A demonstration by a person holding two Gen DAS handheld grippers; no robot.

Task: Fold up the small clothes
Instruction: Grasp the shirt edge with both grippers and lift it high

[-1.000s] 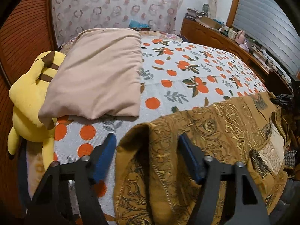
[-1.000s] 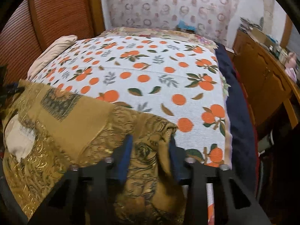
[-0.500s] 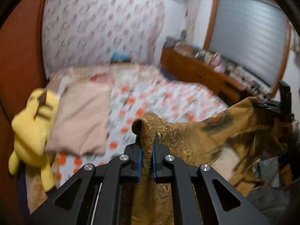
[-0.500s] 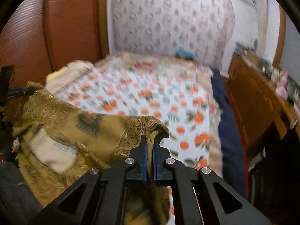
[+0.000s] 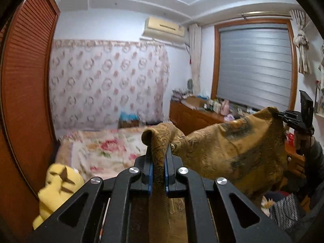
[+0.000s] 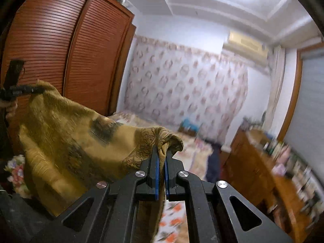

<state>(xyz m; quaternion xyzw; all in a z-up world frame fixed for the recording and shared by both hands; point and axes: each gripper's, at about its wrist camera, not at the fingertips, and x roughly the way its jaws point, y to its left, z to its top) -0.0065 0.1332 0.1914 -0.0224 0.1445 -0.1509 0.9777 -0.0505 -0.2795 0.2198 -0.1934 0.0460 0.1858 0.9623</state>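
Left-wrist view: left tool [image 5: 158, 162], jaws clamped together on a bunched corner of the mustard-gold patterned garment [image 5: 228, 151]; cloth pinched between the blue pads, tail hanging down betw. the arms. Garment spans rightward in the air to the right tool [image 5: 280, 115], seen at far right w/ the opposite corner in its tips. Cloth sags betw. the two grip pts, held above the bed [image 5: 105, 151]. Yellow plush toy [image 5: 56, 190] at lower left, beside the louvred wooden wardrobe [image 5: 24, 93]. Background: patterned curtain [image 5: 109, 83] on far wall, AC unit [image 5: 164, 29] above it, window w/ grey blind [image 5: 255, 66], wooden dresser [image 5: 192, 117] w/ clutter on top.

Right-wrist view: right tool [image 6: 161, 163], jaws likewise closed on a garment [image 6: 66, 125] corner, fabric folded over the fingertips and trailing below. Cloth stretches left and upward to the left tool [image 6: 39, 89], which grips the far corner in front of the wardrobe [image 6: 60, 46]. Below the jaws, a strip of orange-print bedspread [image 6: 172, 220] shows. Dresser [image 6: 261, 166] at right is motion-blurred; items on it can't be told apart.
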